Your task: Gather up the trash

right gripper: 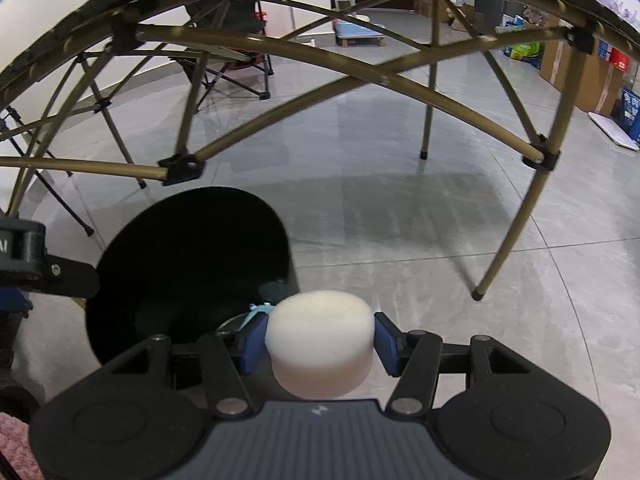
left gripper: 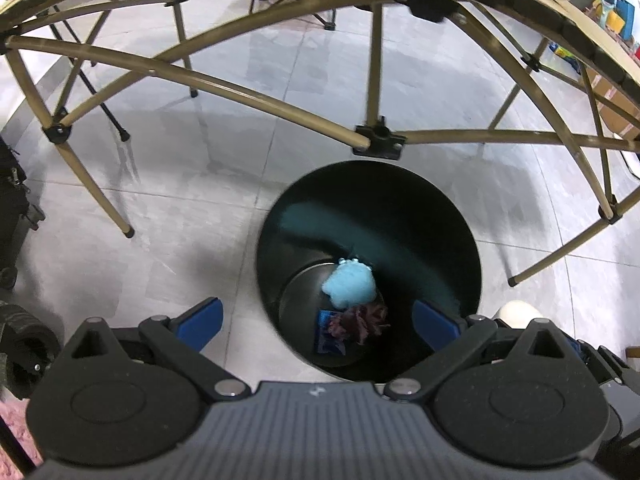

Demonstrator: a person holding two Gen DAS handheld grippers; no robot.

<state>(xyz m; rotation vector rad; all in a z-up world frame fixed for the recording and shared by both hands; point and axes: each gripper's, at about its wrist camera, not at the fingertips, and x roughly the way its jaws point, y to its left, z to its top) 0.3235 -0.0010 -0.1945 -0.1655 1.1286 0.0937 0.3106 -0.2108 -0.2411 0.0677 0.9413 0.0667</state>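
A round black trash bin stands on the tiled floor under a folding table. At its bottom lie a light blue fluffy wad, a dark red crumpled piece and a blue wrapper. My left gripper is open and empty, right above the bin's near rim. My right gripper is shut on a white round sponge and holds it beside the bin, just right of its rim. The sponge also shows in the left wrist view.
The table's gold frame bars and legs cross above and around the bin. A folding chair stands behind. Cardboard boxes and bags line the right wall. Black bags sit at the left.
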